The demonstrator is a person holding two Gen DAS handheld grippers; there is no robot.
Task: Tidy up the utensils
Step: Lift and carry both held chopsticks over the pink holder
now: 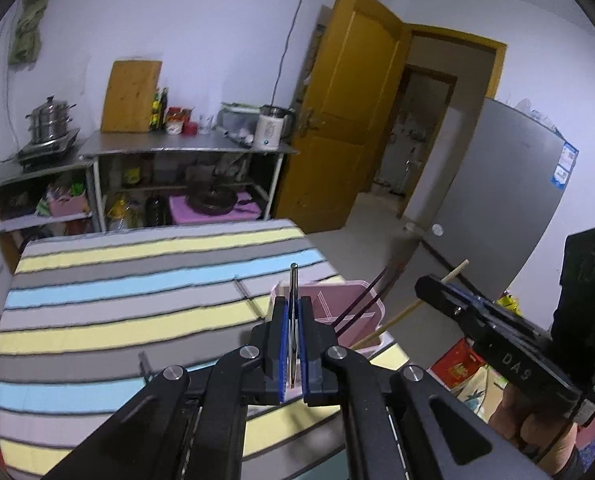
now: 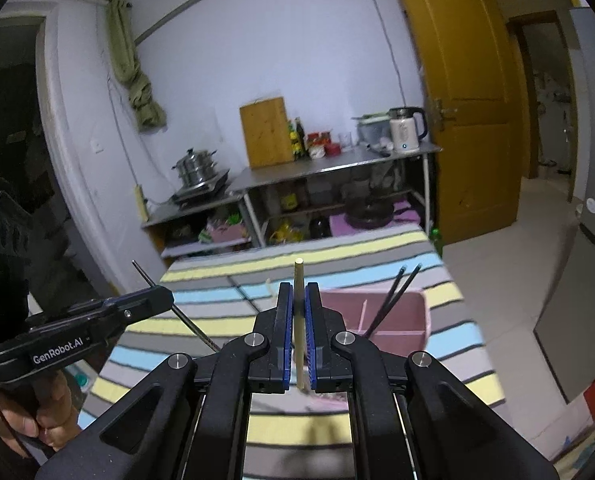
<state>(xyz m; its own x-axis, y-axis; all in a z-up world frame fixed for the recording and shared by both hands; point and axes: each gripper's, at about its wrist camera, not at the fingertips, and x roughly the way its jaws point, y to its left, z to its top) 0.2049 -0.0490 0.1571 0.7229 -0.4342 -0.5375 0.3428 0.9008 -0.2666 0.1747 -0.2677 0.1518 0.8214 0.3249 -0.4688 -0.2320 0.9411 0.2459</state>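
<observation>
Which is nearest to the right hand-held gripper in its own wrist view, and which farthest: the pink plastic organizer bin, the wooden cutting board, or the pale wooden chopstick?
1. Pale wooden chopstick, clamped in the right hand-held gripper.
2. Pink plastic organizer bin, just ahead, right.
3. Wooden cutting board, against the far wall.

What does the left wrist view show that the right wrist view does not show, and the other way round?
Only the left wrist view shows the left gripper head-on, shut on a metal chopstick. Only the right wrist view shows the right gripper head-on, shut on a wooden chopstick, and a hand on the left gripper's handle. Both show the pink bin holding dark chopsticks, the striped cloth and the yellow door.
</observation>
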